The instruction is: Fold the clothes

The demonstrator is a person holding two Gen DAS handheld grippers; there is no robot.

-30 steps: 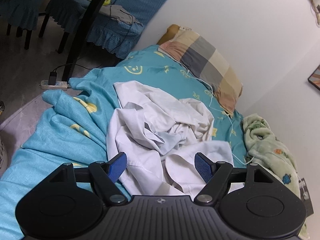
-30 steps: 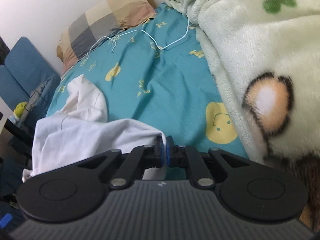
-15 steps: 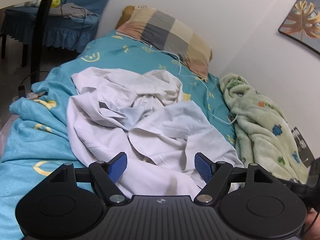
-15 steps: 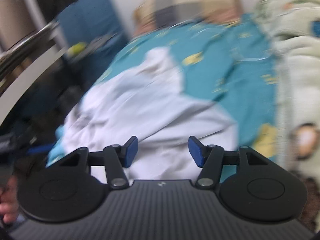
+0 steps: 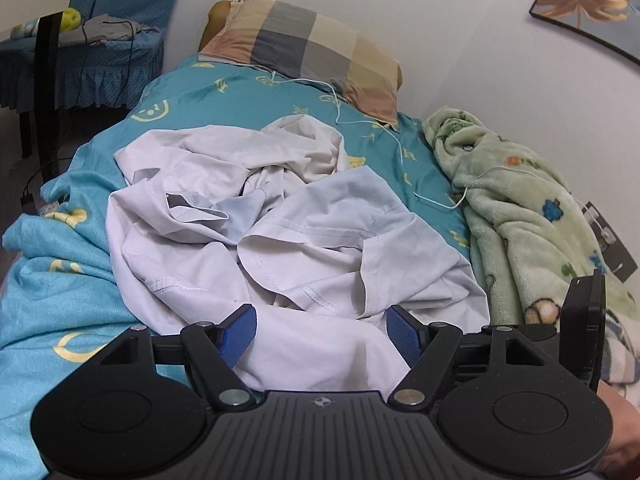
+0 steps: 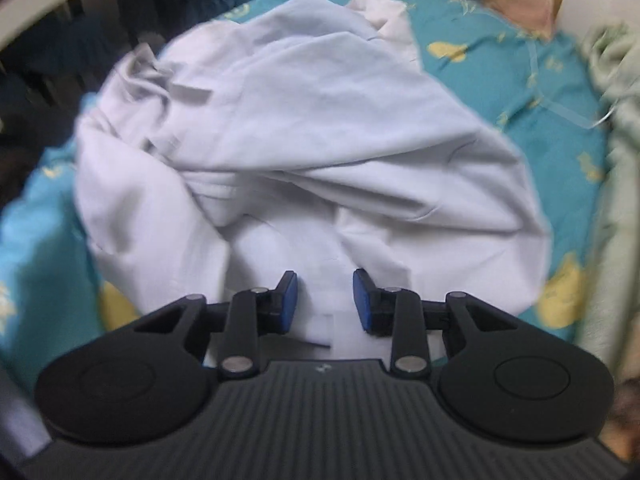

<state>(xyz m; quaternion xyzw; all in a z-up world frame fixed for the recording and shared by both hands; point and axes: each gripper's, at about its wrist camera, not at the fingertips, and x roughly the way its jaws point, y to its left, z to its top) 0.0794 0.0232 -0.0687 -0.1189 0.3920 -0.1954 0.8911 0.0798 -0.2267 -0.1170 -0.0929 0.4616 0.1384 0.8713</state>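
A crumpled white garment [image 5: 288, 232] lies in a heap on the teal bedsheet [image 5: 68, 292]. My left gripper [image 5: 322, 334] hovers over its near edge, open, with cloth under the gap but neither pad pressing on it. In the right wrist view the same white garment [image 6: 304, 140] fills the middle, blurred. My right gripper [image 6: 325, 300] points down at its near fold. Its jaws are closing with a gap left, and white cloth lies below and between the pads, ungripped. The right gripper's black body [image 5: 584, 328] shows at the right edge of the left wrist view.
A checked pillow [image 5: 312, 52] lies at the head of the bed by the white wall. A green fleece blanket [image 5: 520, 220] runs along the right side, with a white cable [image 5: 400, 148] trailing across the sheet. A blue-covered chair [image 5: 80, 60] stands beyond the bed on the left.
The right gripper let go of the garment's edge, opened wide, then narrowed, while rolling and swinging over the heap. The left gripper rolled level and shifted, still open.
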